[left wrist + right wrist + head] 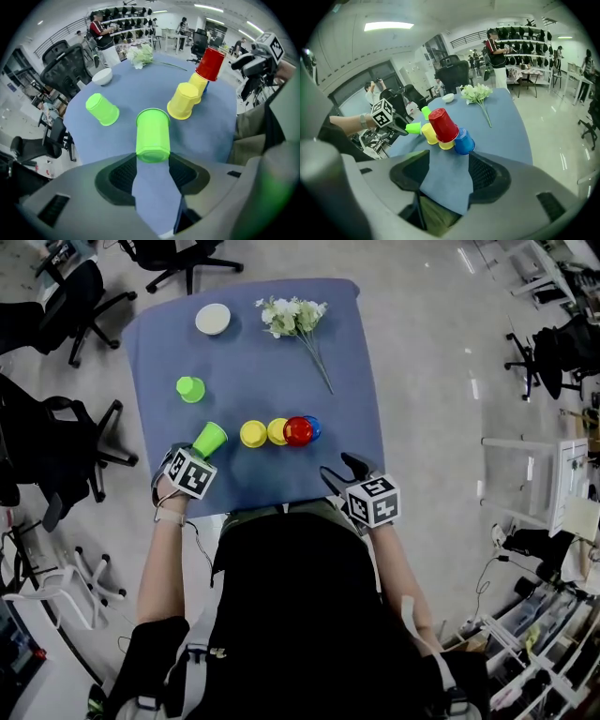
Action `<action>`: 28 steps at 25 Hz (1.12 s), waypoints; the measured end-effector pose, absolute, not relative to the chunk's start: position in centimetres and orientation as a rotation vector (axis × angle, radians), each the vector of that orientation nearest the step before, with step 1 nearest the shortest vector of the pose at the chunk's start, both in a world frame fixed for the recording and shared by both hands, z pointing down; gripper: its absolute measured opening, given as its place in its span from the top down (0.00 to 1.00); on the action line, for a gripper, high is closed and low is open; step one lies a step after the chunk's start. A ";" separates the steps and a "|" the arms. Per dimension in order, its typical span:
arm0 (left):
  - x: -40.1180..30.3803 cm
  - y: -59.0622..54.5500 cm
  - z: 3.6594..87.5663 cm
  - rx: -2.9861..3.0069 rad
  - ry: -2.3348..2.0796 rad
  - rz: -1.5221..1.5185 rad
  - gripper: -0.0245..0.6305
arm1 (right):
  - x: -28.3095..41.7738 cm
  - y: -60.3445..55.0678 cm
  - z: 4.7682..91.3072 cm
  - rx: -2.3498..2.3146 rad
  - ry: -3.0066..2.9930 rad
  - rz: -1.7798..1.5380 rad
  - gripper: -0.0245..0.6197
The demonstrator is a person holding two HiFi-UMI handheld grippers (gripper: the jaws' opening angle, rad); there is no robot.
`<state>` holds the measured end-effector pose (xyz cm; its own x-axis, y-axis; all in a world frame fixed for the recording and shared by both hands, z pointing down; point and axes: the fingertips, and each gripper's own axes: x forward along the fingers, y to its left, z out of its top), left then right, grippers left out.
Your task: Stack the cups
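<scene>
My left gripper (199,455) (152,164) is shut on a green cup (210,439) (152,133), which it holds lying sideways by its base above the blue table (253,362), mouth pointing away. A second green cup (190,388) (103,109) stands upside down further back. To the right sit two yellow cups (253,433) (183,101), with a red cup (298,430) (443,124) perched tilted on the right-hand one, and a blue cup (313,427) (464,141) beside them. My right gripper (342,470) (447,176) stands open and empty near the front edge.
A white bowl (213,319) and a bunch of white flowers (295,317) lie at the table's far side. Office chairs (56,296) stand to the left of the table. People stand by shelves in the background (494,44).
</scene>
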<state>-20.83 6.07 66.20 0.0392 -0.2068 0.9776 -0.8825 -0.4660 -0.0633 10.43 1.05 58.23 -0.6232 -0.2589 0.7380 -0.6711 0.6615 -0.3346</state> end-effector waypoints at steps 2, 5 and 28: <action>-20.5 5.9 66.3 1.736 -1.058 1.517 0.63 | 10.5 1.0 58.3 0.725 -2.209 0.806 0.54; -20.1 5.7 66.3 1.742 -0.989 1.591 0.63 | 10.6 1.1 58.3 0.739 -2.208 0.817 0.54; -19.1 4.3 65.9 1.784 -0.725 2.214 0.63 | 11.8 1.2 58.4 0.779 -2.217 0.854 0.54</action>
<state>-19.06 4.25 65.95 -0.2473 -0.1418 0.9585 -0.4524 -0.8579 -0.2436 11.77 1.16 58.41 -0.6265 -0.2935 0.7221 -0.7020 0.6151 -0.3591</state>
